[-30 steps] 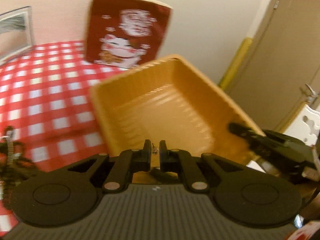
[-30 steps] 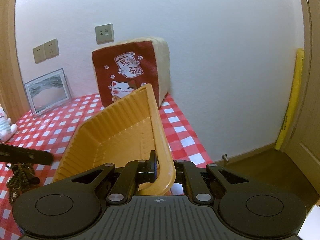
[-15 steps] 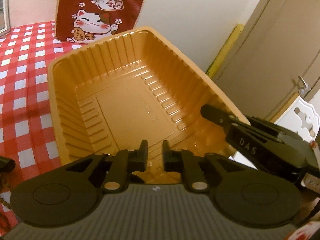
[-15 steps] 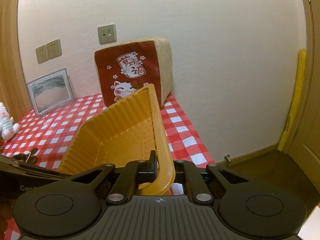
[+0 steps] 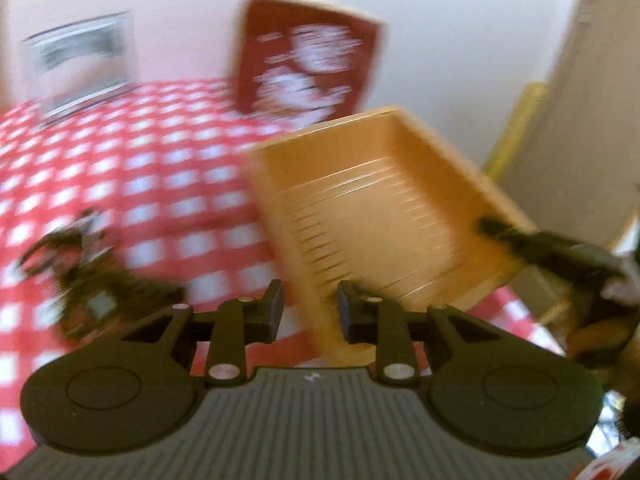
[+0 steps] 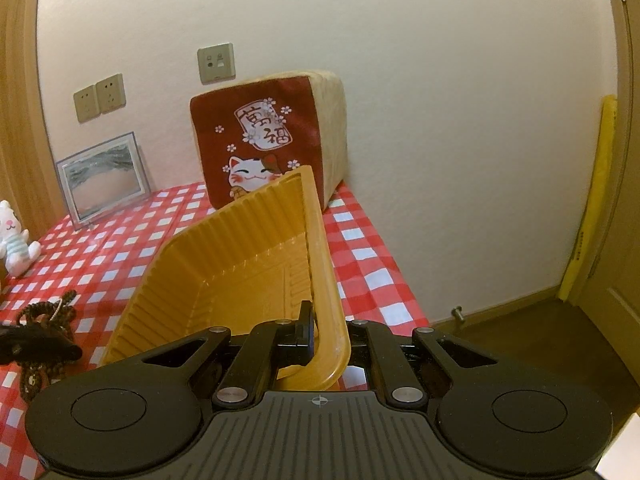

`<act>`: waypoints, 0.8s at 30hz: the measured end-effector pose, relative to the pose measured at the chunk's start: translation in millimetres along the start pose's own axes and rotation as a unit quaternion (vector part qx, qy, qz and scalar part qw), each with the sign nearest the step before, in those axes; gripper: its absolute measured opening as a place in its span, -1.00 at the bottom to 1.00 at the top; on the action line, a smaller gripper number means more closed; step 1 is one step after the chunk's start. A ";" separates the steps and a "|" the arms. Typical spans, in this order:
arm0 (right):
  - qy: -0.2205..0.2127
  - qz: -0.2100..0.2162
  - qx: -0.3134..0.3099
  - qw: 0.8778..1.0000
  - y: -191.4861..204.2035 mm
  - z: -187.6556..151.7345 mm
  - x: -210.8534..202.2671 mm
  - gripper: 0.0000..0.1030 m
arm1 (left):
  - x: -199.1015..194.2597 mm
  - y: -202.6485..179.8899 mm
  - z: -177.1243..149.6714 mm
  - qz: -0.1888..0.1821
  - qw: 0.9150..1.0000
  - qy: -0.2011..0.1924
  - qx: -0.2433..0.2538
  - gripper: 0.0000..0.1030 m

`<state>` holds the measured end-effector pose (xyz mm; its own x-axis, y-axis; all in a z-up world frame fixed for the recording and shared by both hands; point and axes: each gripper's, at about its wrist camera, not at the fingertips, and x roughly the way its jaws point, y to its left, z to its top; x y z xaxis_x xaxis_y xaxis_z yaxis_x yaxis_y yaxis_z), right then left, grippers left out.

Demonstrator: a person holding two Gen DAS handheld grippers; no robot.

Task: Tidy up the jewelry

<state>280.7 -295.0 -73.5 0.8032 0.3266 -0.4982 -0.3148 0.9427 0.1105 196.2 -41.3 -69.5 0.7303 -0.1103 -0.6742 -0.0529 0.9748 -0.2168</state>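
The right gripper points forward over the table edge, level with the checked tablecloth, and its fingers are clamped on the near rim of an orange plastic tray. One finger lies inside the tray wall; the other is mostly hidden behind the rim. The tray is tipped up on its side, its open face turned left, with the far corner raised in front of a red cat cushion that stands against the wall.

The left gripper is held low over the cloth, just left of the tray's near corner, with its fingers apart and nothing between them. From this side the tray shows its ribbed floor, and no item can be made out in it, though the view is badly smeared. The right gripper appears there as a dark shape at the tray's right rim.

The jewelry, a heap of dark beaded strands, lies on the cloth left of the tray and outside it. In the right view its lower part is crossed by a dark shape at the left edge, probably the left gripper's tip. In the left view the beads are only a brown blur. A framed picture leans on the wall, and a small white plush toy is cut off at the left edge.
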 end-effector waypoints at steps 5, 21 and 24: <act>0.000 0.000 0.000 1.000 0.6 0.0 -0.1 -0.88 | -8.9 42.6 -23.0 0.093 0.994 0.038 -0.041 -0.52; 0.001 0.000 -0.003 1.000 0.9 -0.5 0.2 -0.88 | 5.0 75.7 -40.4 0.132 0.981 0.073 -0.122 -0.65; 0.000 0.000 -0.004 1.000 1.3 -0.7 0.2 -0.88 | 9.1 81.5 -40.3 0.134 0.978 0.076 -0.139 -0.67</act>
<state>280.0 -293.8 -74.1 0.8033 0.3259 -0.4985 -0.3185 0.9423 0.1028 171.0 29.3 -121.7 0.5560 0.0939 -0.8258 -0.4276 0.8843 -0.1874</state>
